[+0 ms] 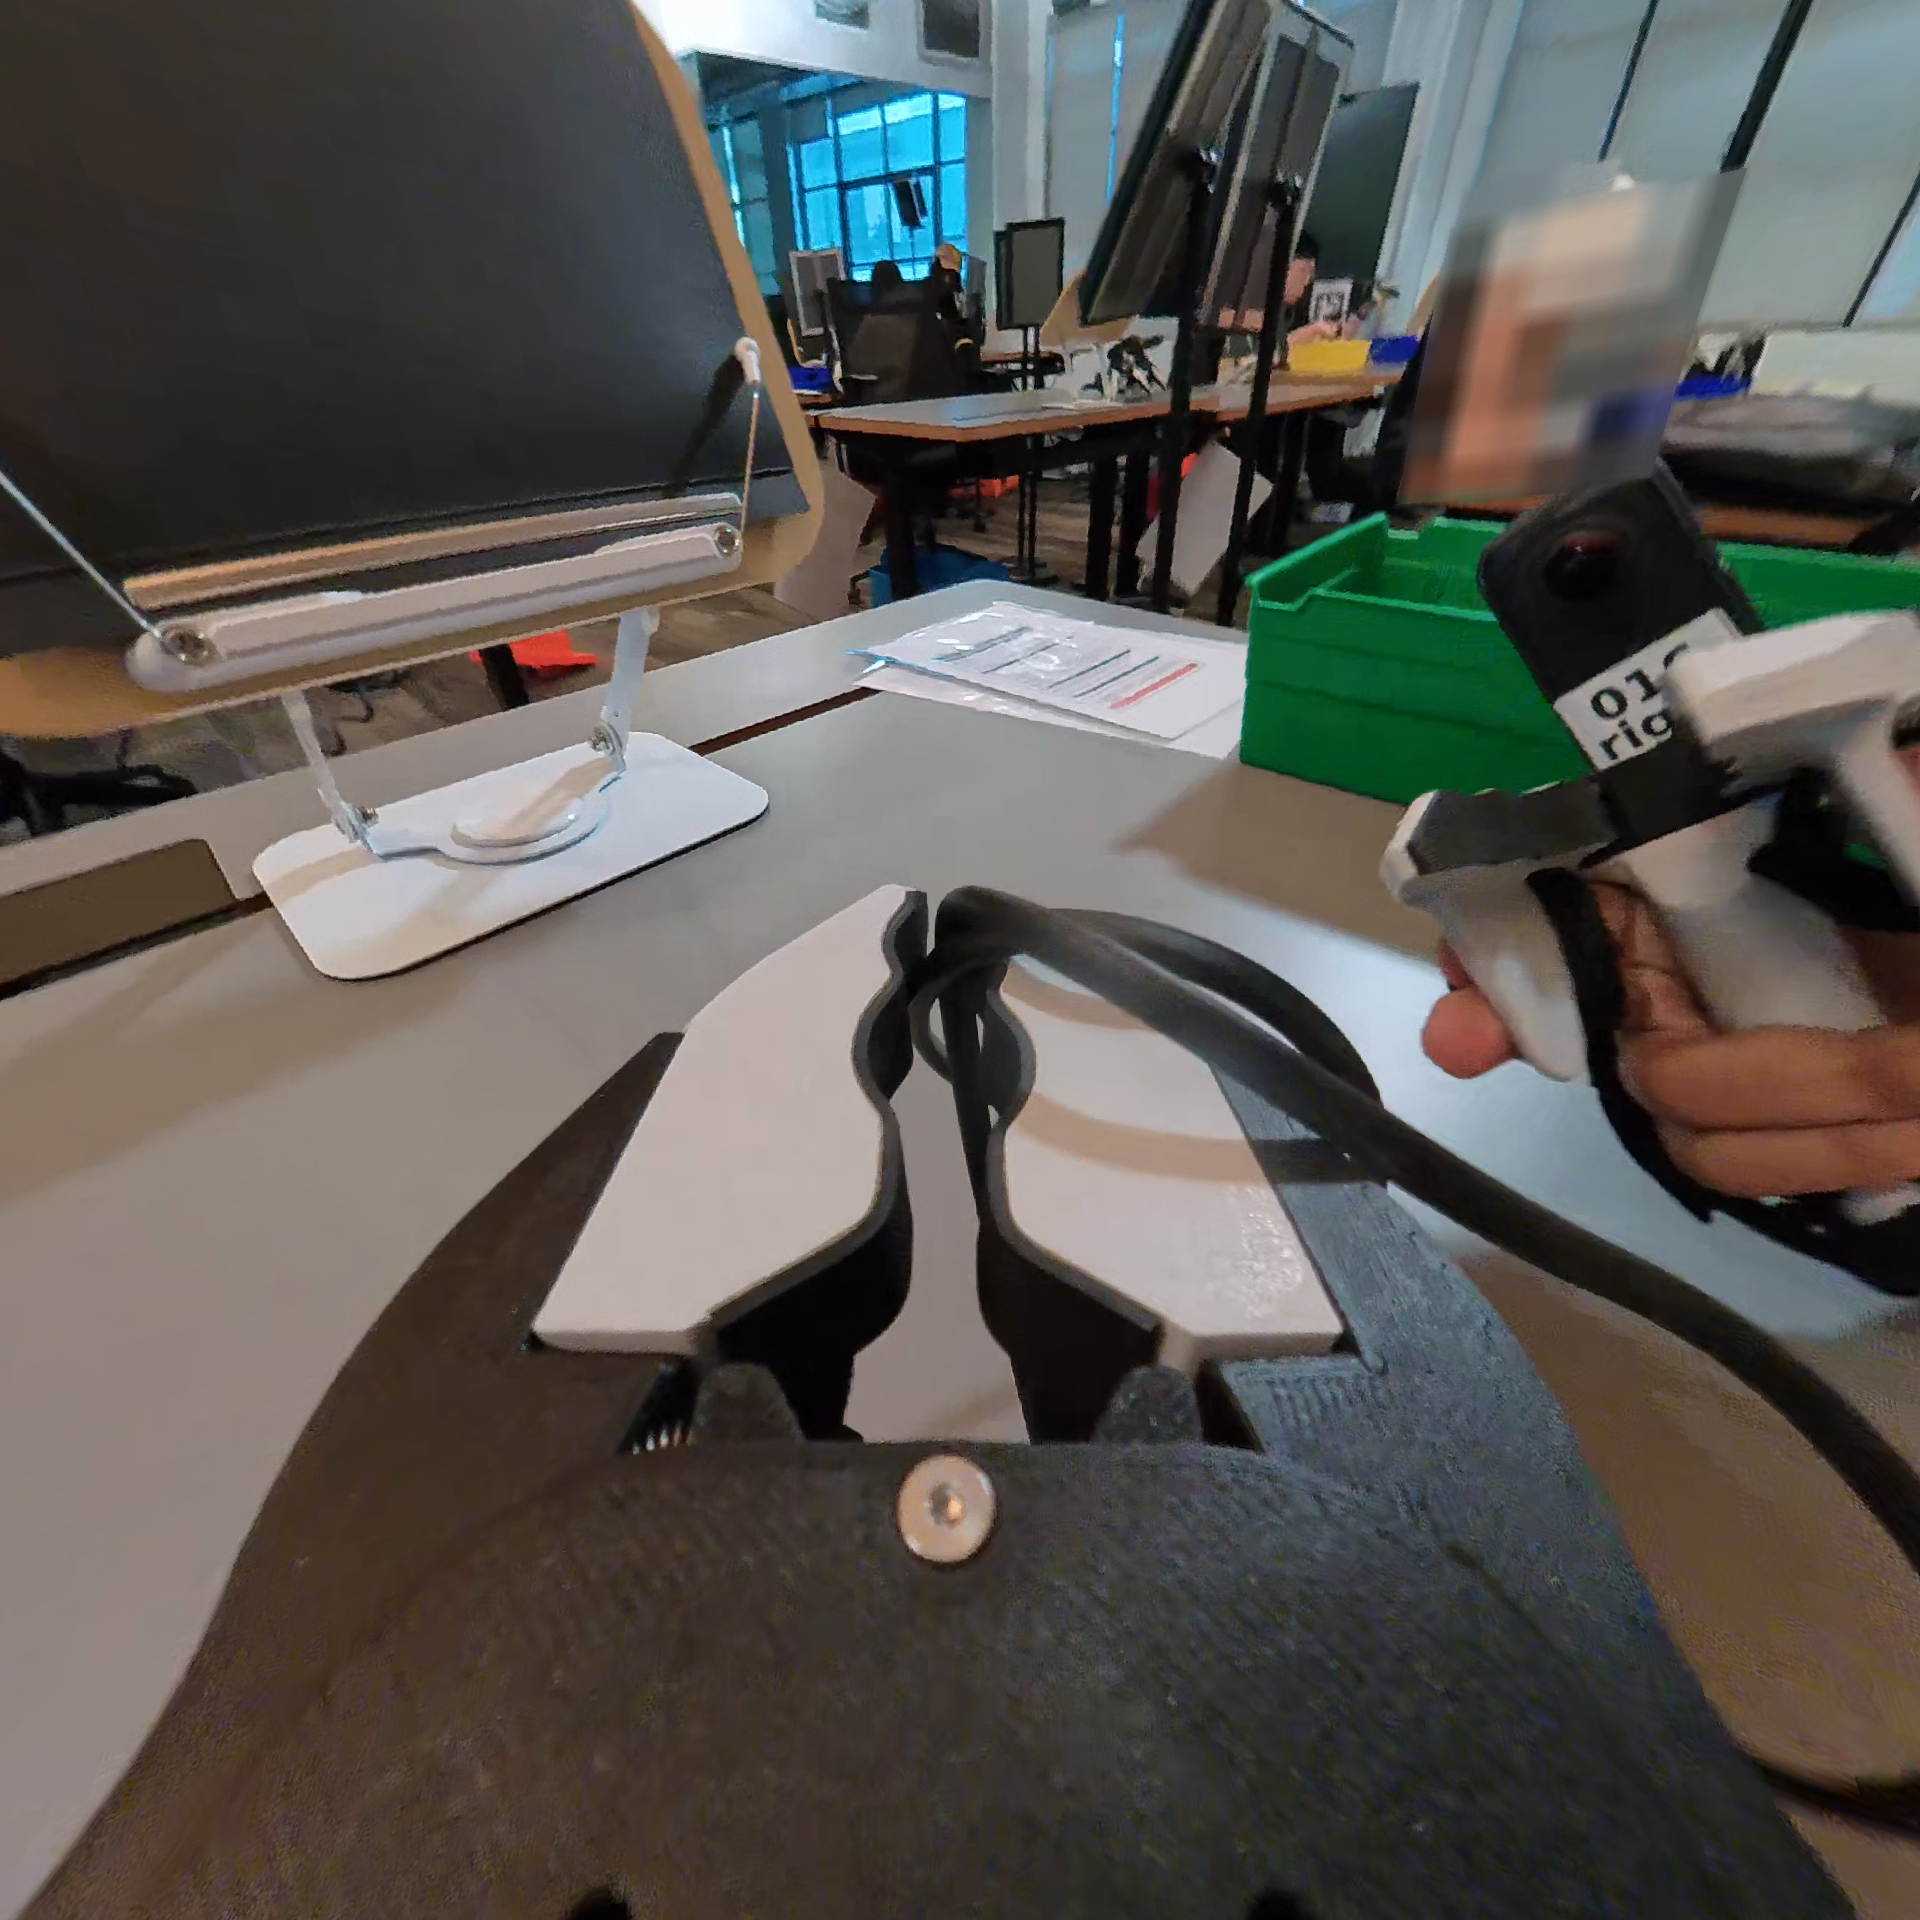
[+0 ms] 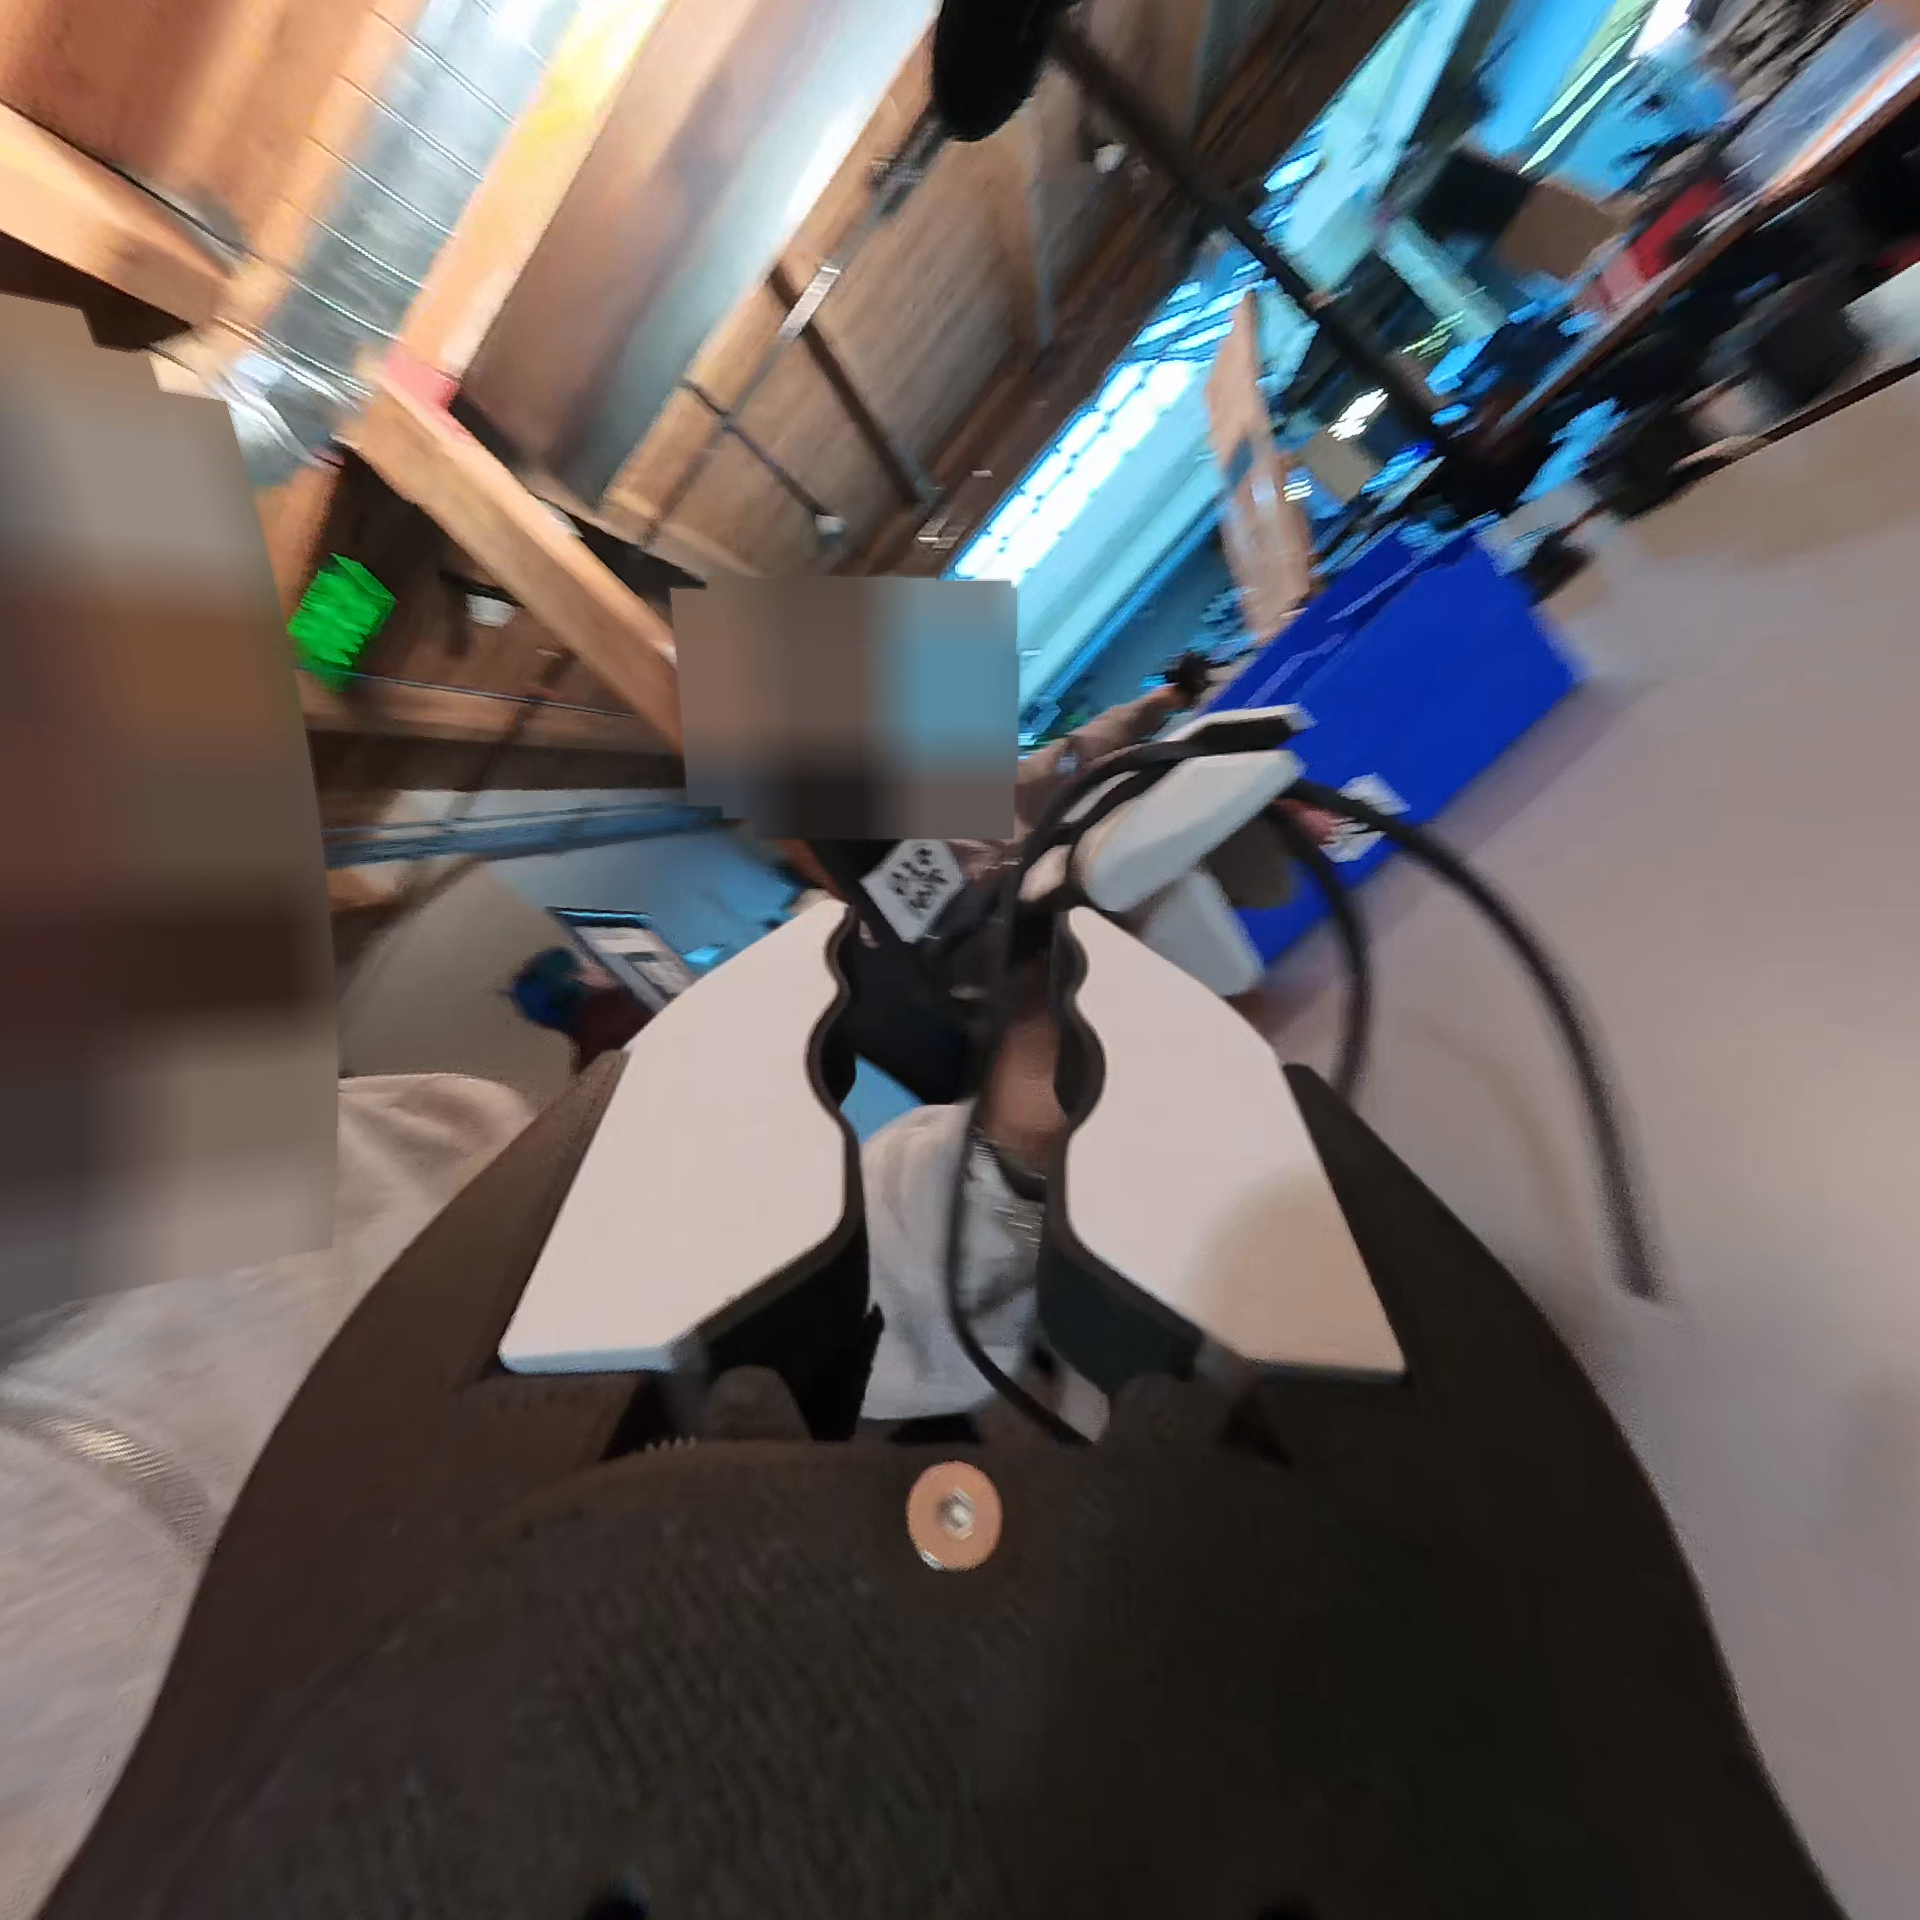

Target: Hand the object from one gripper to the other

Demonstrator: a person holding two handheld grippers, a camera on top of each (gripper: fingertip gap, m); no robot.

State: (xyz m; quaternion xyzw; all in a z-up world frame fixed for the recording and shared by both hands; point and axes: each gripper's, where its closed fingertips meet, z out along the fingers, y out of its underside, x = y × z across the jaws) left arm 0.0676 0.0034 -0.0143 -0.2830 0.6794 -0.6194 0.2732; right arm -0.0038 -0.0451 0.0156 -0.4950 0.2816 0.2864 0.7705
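Left wrist view showed, nearest the lens, the left gripper (image 1: pixel 940 935) nipped down on a black cable (image 1: pixel 1195 997) — the strands were pinched at the very tips, the pads (image 1: pixel 894 997) nearly meeting, and the rest of the cable swept off over the right finger toward the lower right edge of frame. Below it lay the grey bench (image 1: pixel 312 1091), which the cable did not seem to touch. Farther right, the right gripper's body (image 1: pixel 1621 748) was held in a hand (image 1: pixel 1766 1081), near but apart from the cable. Beyond stood a white tablet stand (image 1: pixel 509 821) toward the bench's far left, a printed sheet (image 1: pixel 1049 665) near its far edge, and a green bin (image 1: pixel 1382 665) at the far right.

In the right wrist view, which was motion-blurred, the right gripper (image 2: pixel 956 925) stood moderately open and empty. A loop of cable crossed the gap between its fingers, though I cannot tell whether it touched a pad. Just past the tips sat the left gripper's white fingers (image 2: pixel 1164 821) holding the bundle, with loose ends arcing right.

To do the handover well, my judgement is that the right gripper should be squared to the cable and closed on a bunched section close to the left tips, not a single stray loop. The left should release only once that grip is firm, since thin loops could slip from the wavy pads.
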